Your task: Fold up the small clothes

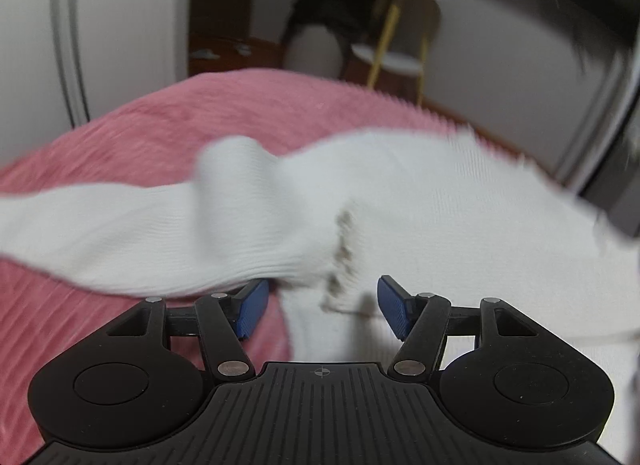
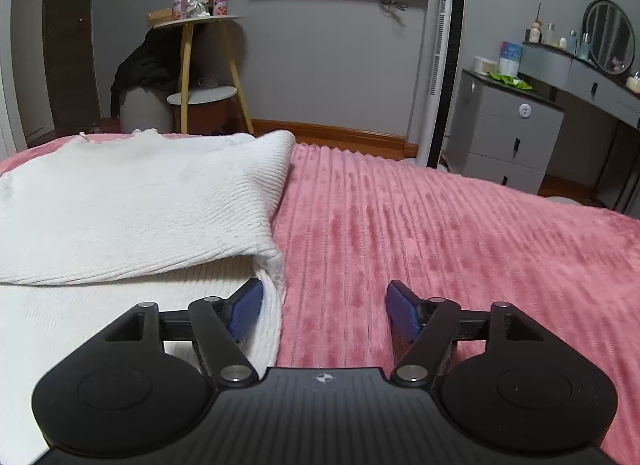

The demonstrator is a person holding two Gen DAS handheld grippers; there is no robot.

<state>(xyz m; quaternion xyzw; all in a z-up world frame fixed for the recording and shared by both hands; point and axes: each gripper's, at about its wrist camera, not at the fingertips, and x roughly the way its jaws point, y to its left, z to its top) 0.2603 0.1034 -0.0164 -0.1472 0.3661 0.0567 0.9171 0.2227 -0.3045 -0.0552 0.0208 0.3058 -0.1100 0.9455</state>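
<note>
A white ribbed knit garment (image 1: 420, 201) lies on the pink ribbed bedspread (image 1: 140, 133), blurred in the left wrist view. One sleeve (image 1: 132, 233) stretches across it to the left, and a frilled edge (image 1: 340, 261) runs down toward my left gripper (image 1: 323, 307). That gripper is open just over the garment, its blue pads (image 1: 252, 309) pressing on nothing. In the right wrist view the garment (image 2: 132, 201) has a layer folded over its lower part. My right gripper (image 2: 325, 311) is open at the garment's right edge, with its left pad (image 2: 246, 311) beside the fold and the right pad over the bedspread (image 2: 440, 233).
Beyond the bed's far edge stand a yellow-legged side table (image 2: 200, 61) with a bouquet, dark clothing (image 2: 140, 69) draped over a pale stool, a white tower fan (image 2: 440, 65) and a grey dresser (image 2: 512, 133) with a round mirror. Bare bedspread spreads to the garment's right.
</note>
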